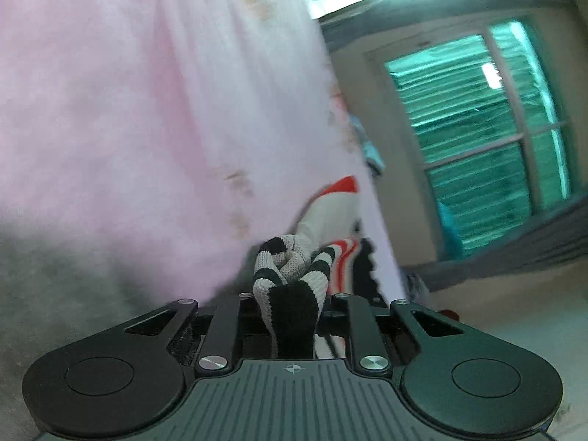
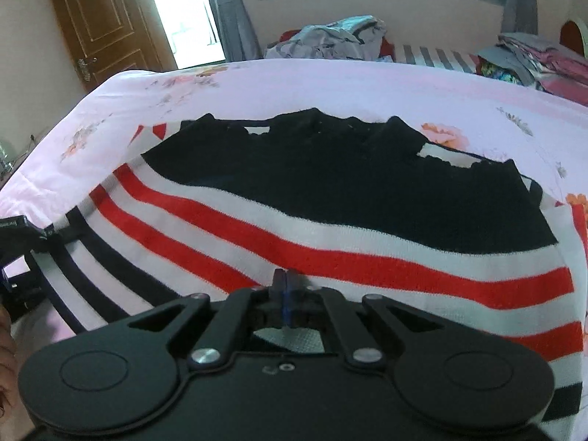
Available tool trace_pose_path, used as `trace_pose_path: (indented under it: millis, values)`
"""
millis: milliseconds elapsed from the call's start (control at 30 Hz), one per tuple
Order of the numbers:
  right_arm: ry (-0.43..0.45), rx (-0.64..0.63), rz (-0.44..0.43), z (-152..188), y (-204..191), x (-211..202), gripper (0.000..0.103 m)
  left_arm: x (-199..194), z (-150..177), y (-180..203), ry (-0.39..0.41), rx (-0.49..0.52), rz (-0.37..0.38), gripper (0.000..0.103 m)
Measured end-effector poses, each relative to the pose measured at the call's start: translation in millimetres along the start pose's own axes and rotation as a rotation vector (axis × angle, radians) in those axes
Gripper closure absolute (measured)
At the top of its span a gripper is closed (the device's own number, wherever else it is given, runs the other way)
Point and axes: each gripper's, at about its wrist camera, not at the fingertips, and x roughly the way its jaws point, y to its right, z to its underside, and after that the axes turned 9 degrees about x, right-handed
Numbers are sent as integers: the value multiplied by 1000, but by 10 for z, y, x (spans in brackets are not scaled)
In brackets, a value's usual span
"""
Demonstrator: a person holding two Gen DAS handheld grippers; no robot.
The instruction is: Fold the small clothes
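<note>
The striped knit sweater in black, white and red (image 2: pixel 330 228) lies spread on the pink floral bedsheet (image 2: pixel 330 84); the left claw (image 1: pixel 290 312) pinches its cuff, the right claw (image 2: pixel 284 286) its hem.

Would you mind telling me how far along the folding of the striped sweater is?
Done: the striped sweater lies spread on the pink bedsheet. In hand: the left gripper has a black-and-white striped edge bunched in its jaws, and the right gripper is shut at the red-striped hem. Left: no completed fold shows yet, and a heap of clothes waits behind the bed.
</note>
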Motion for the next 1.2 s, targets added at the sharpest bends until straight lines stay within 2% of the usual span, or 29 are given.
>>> trace_pose_path:
  millis: [100, 167, 233, 333, 400, 500, 567, 600, 633, 667, 700, 733, 800, 833, 867, 933, 967, 1000, 1067, 1133, 1200]
  values:
    - [7, 69, -21, -33, 101, -92, 103, -77, -39, 429, 8, 133, 27, 85]
    - [65, 136, -48, -50, 236, -291, 96, -143, -23, 823, 6, 279, 13, 85]
    - [111, 213, -77, -38, 451, -511, 96, -154, 62, 1249, -17, 399, 38, 86]
    - [161, 322, -67, 1, 847, -801, 97, -132, 376, 1891, -78, 602, 87, 85]
    - [194, 392, -44, 41, 1133, -992, 97, -30, 683, 2327, -148, 705, 127, 86]
    - [238, 489, -9, 135, 1591, -1305, 97, 205, 1228, 2715, -276, 832, 141, 85]
    - [244, 542, 8, 220, 1850, -1438, 95, 588, 1706, 2861, -454, 918, 97, 82]
    - [236, 569, 2, 255, 1966, -1477, 90, 737, 1948, 2875, -555, 966, 59, 77]
    - [229, 595, -8, 292, 2071, -1522, 85, 777, 2098, 2892, -578, 999, 33, 75]
    - [231, 612, -18, 319, 2146, -1581, 74, 681, 2091, 2961, -552, 1013, 64, 63]
    - [241, 618, -30, 339, 2183, -1634, 62, 529, 2059, 2981, -551, 997, 120, 59]
    - [255, 616, -56, 352, 2210, -1687, 58, 377, 1915, 3026, -531, 961, 177, 59]
    - [246, 621, -125, 332, 2227, -1705, 59, 63, 1625, 2961, -443, 947, 225, 59]
    - [233, 620, -157, 309, 2216, -1693, 59, -30, 1437, 2892, -385, 958, 218, 59]
    - [220, 610, -183, 284, 2171, -1642, 60, -65, 1245, 2824, -333, 970, 181, 59]
    - [175, 585, -221, 218, 2067, -1503, 60, -58, 889, 2596, -291, 970, 89, 59]
    - [155, 576, -229, 186, 1988, -1417, 60, 31, 744, 2461, -287, 947, 40, 60]
    - [137, 565, -236, 160, 1932, -1339, 59, 143, 649, 2333, -290, 932, 25, 60]
    - [104, 537, -237, 107, 1831, -1184, 59, 281, 587, 2134, -353, 923, 0, 60]
    - [73, 524, -229, 64, 1772, -1065, 59, 419, 656, 1972, -416, 911, 27, 60]
    - [36, 510, -202, 20, 1718, -927, 58, 451, 796, 1834, -445, 908, 10, 60]
